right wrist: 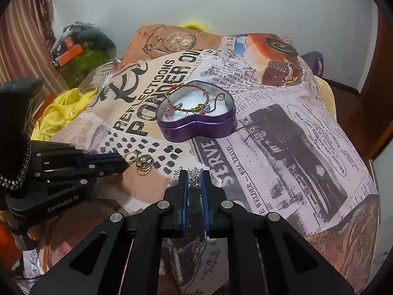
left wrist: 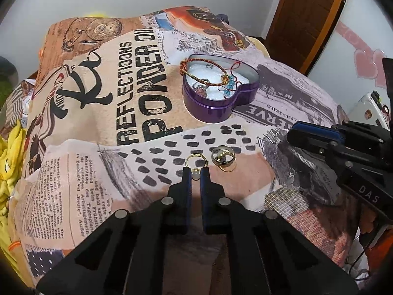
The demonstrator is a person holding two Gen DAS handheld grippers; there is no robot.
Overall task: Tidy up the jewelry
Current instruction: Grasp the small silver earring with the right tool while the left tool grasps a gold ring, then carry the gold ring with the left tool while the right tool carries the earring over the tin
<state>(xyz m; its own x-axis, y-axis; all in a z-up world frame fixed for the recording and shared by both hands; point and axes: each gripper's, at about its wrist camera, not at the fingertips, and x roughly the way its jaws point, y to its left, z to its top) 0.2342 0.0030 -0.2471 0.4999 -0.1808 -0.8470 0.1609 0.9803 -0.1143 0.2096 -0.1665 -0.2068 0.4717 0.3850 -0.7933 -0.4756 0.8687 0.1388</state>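
My left gripper point(left wrist: 195, 170) is shut on a gold ring with a pale stone point(left wrist: 194, 161) down on the printed blanket. A small heap of other gold rings point(left wrist: 223, 159) lies just to its right. In the right wrist view my right gripper point(right wrist: 194, 175) is shut on a small silver piece of jewelry point(right wrist: 194, 180), just above the blanket. The left gripper point(right wrist: 124, 163) shows at the left, beside the gold rings point(right wrist: 143, 163). Farther back stands an open purple heart-shaped tin point(left wrist: 208, 108) point(right wrist: 196, 129). It holds a braided red-gold bracelet point(left wrist: 196, 61) point(right wrist: 172, 91) and blue beads point(left wrist: 229, 80).
A newspaper-print blanket point(right wrist: 282, 147) covers the whole surface and falls away at the edges. Yellow cloth point(right wrist: 61, 113) lies at the left, with a green container point(right wrist: 83, 66) behind it. A wooden door point(left wrist: 307, 12) stands at the far right.
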